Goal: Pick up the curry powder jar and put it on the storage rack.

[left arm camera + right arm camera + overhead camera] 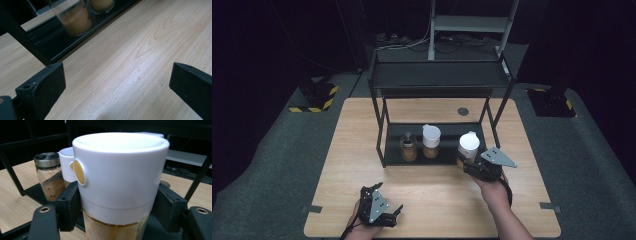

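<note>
My right gripper [468, 162] is shut on a white-lidded glass jar [468, 143] of brown powder, held upright near the right front corner of the black shelf rack [439, 75]. In the right gripper view both black jaws press the jar [120, 180] just under its white lid. On the rack's bottom tray [452, 131] stand a second white-lidded jar [431, 141] and a metal-capped shaker jar [408, 147]. My left gripper [396, 214] rests open low over the table's front edge, its jaws wide apart over bare wood [117, 75].
The wooden table [362, 150] has free room in front of the rack and on both sides. A round grey grommet [463, 111] sits behind the rack. Hazard-striped bases [314, 100] stand on the floor beyond the table.
</note>
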`<state>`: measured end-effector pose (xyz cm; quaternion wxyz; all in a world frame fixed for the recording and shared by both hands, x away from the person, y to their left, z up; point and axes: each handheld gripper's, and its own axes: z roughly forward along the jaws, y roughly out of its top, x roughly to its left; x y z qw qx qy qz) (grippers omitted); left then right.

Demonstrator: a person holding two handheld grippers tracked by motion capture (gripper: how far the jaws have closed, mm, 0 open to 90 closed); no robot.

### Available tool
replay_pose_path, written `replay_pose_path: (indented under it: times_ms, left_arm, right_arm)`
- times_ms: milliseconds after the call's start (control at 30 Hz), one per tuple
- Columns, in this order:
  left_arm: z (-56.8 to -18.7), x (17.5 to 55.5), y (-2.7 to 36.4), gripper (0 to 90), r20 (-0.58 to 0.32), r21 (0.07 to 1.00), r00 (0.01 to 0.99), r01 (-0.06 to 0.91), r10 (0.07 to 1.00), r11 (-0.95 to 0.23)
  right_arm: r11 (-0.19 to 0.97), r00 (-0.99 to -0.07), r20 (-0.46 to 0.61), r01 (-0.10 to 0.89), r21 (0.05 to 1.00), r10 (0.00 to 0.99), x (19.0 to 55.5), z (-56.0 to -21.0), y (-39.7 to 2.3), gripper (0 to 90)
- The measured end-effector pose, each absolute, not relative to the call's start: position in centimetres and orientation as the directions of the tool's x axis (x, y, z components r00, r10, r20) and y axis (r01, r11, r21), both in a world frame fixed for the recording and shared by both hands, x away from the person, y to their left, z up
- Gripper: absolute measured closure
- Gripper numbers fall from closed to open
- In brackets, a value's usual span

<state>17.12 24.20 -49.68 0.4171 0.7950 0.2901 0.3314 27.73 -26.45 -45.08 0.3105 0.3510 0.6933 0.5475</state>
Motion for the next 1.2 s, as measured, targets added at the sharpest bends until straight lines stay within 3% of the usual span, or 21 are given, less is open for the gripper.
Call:
replay_pose_path:
  times_ms: [1200]
  left_arm:
    - [-49.8, 17.2, 24.6, 0.9, 0.286, 0.859, 0.631, 0.164, 0.721, -0.484]
  right_arm:
    - [0.147, -0.502, -0.037, 0.181, 0.972, 0.864, 32.4, -46.5, -24.0, 30.3]
